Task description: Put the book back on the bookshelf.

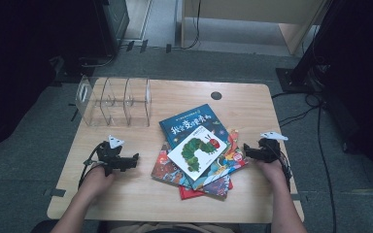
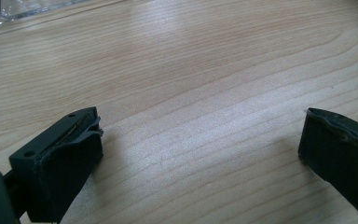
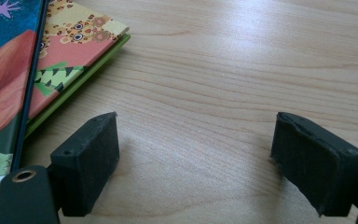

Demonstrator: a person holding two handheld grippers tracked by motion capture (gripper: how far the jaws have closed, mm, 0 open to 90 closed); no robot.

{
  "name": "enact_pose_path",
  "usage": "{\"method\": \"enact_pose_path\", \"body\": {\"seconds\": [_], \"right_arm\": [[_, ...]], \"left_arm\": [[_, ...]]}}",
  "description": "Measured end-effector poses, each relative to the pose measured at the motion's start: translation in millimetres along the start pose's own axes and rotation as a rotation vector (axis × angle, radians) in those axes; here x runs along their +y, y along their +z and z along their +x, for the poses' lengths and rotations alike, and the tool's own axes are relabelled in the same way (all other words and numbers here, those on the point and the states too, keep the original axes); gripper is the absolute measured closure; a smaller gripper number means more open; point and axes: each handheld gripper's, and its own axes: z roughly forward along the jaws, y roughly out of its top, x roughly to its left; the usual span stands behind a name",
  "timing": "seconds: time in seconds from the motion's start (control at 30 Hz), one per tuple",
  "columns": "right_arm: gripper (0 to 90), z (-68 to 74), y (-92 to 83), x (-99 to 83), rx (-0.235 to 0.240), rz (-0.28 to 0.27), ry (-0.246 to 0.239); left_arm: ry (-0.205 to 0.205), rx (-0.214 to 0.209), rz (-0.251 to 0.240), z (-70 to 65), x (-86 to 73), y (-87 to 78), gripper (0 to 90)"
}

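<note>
Pile of picture books (image 1: 199, 153) lies centre to lower right of centre in the high view, fanned and skewed. Topmost is a white caterpillar book (image 1: 197, 151), turned on the diagonal, its long axis running lower left to upper right. Under it sits a blue book (image 1: 187, 120) angled toward the upper centre; red and multicoloured covers poke out at the bottom and right.

Clear acrylic rack (image 1: 114, 102) with upright dividers stands at the upper left of the table (image 1: 126, 194), well apart from the pile. Judgement: the books are bound for its slots, none in yet.

Key relation: the pile lies between the two hands. Right gripper (image 1: 251, 150) sits just beside the pile's right edge, pointing left at it. Left gripper (image 1: 128, 161) is near the pile's left edge, with bare wood between.

- Right is the nearer one. In the right gripper view the corner of a patterned, green-edged book (image 3: 81, 42) shows at upper left, just off the left jaw.
- Right gripper (image 3: 196, 158): jaws spread wide, nothing between them, bare wood under.
- Left gripper (image 2: 200, 154): jaws likewise spread wide, holding nothing, over bare tabletop; a sliver of the rack (image 2: 18, 9) at top left.

Judgement: the first grab likely falls to the right, on a book edge.
</note>
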Motion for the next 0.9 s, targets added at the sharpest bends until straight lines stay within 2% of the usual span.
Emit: {"method": "enact_pose_path", "body": {"seconds": [0.73, 0.9], "right_arm": [[15.2, -1.1, 0.8, 0.8, 0.009, -0.001, -0.01], [22.1, -1.5, -0.2, 0.1, 0.011, -0.014, -0.011]], "left_arm": [[-0.001, 0.003, 0.001, 0.1, 1.2, 1.0, 0.0], [-0.002, 0.005, 0.002, 0.4, 2.0, 1.7, 0.0]]}}
